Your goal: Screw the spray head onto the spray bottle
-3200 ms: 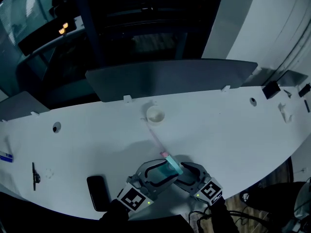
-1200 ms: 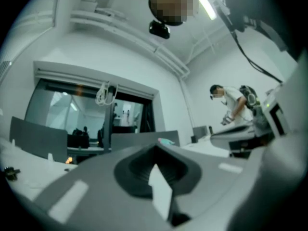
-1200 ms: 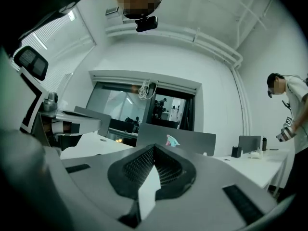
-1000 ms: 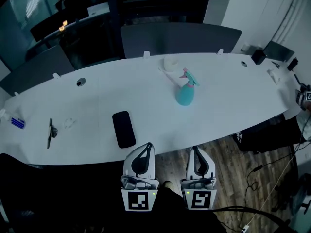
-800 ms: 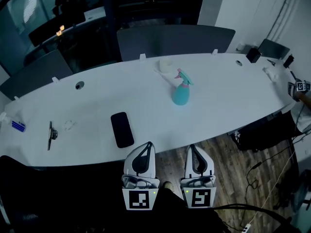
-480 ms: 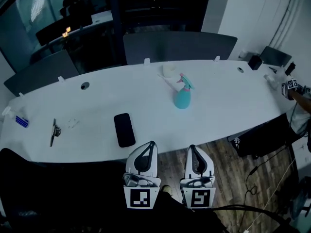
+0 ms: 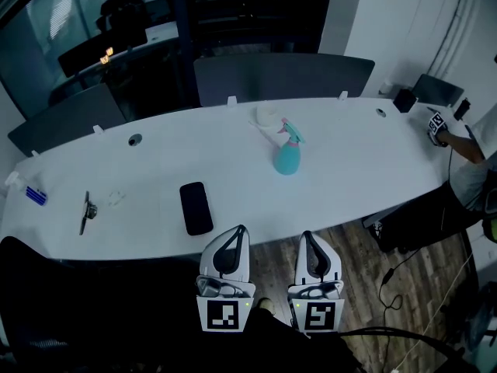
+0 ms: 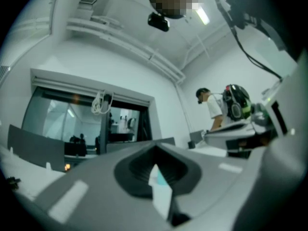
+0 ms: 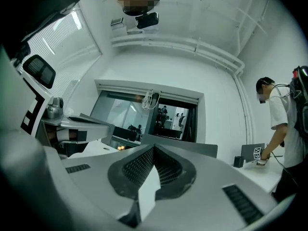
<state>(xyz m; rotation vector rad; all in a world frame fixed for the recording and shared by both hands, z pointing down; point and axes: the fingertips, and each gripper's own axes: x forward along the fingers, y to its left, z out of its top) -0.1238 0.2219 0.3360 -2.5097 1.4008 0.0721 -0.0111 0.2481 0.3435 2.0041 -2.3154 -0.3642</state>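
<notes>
Well beyond the left tongs (image 7: 237, 233) and right tongs (image 7: 308, 238), both pinched shut and empty, the spray bottle (image 7: 286, 157) stands with its spray head (image 7: 293, 133) on, so the job looks done and no further move seems needed.

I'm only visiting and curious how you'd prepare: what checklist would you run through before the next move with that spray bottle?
1. Spray head sits on the spray bottle: ok; how tight: cannot tell.
2. Bottle upright on the table: ok.
3. Left gripper shut, empty: ok.
4. Right gripper shut, empty: ok.
5. Phone lies apart from the bottle: ok.
</notes>
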